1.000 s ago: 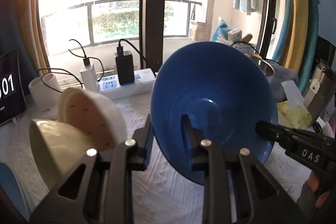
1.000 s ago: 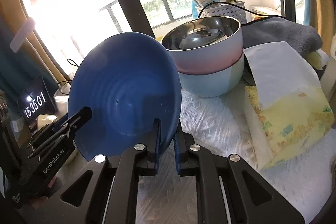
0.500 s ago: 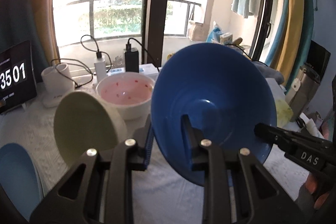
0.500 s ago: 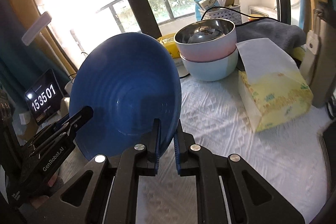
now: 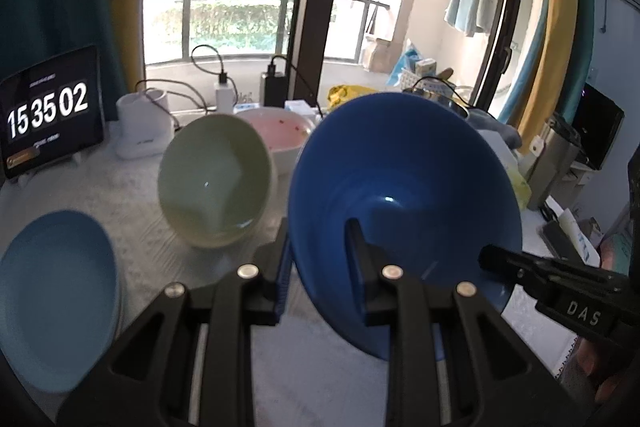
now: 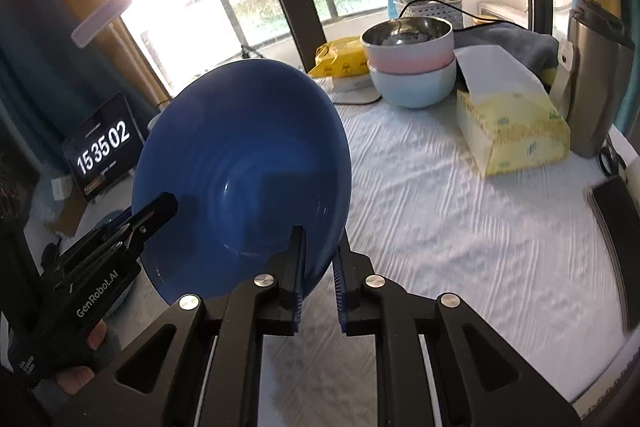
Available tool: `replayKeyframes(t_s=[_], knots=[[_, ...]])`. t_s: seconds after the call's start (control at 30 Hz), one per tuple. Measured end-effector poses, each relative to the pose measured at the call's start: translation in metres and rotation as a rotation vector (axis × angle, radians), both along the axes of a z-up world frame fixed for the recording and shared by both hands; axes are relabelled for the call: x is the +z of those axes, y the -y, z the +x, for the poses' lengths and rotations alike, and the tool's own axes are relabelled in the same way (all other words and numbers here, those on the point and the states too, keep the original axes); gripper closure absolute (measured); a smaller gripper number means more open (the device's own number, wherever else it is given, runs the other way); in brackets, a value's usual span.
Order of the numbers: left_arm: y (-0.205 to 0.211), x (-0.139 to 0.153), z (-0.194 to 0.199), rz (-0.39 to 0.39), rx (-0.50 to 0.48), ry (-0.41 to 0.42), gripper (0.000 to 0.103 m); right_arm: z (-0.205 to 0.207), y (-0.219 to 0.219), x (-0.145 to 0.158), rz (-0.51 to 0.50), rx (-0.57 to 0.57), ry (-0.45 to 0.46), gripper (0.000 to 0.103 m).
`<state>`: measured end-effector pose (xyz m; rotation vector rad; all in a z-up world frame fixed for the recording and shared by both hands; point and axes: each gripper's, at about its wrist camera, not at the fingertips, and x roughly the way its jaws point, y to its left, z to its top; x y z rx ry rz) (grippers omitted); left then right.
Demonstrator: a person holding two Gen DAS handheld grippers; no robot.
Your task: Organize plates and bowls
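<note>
White textured tablecloth under both my tools. Left gripper: clamped on blue bowl rim, unchanged. Right gripper: jaws opening, opposite rim between them, grip loosening since a second ago. Bowl tilted, lifted off cloth. Green bowl left of blue bowl; light blue plate further left. Judgement: handover to left, stacking pending.

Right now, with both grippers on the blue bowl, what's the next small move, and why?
Probably let the right gripper finish releasing: its jaws are opening on the blue bowl rim, while the left gripper clamps the opposite rim.
</note>
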<state>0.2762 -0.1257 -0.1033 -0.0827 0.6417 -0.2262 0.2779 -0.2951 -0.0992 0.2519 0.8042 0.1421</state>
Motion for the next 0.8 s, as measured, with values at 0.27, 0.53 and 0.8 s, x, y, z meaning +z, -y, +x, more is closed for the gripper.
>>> replayKeyframes(t_s=[0.27, 0.53, 0.8], knots=[[-0.018, -0.002, -0.033, -0.015, 0.007, -0.036, 0.077, -0.028, -0.020, -0.007, -0.001, 0.028, -0.066, 0.085], [-0.033, -0.011, -0.052, -0.009, 0.006, -0.079, 0.077, -0.040, -0.036, -0.014, 0.019, 0.047, -0.132, 0.077], [-0.048, -0.028, -0.054, -0.033, 0.008, -0.156, 0.077, -0.039, -0.050, -0.019, 0.019, 0.063, -0.173, 0.075]])
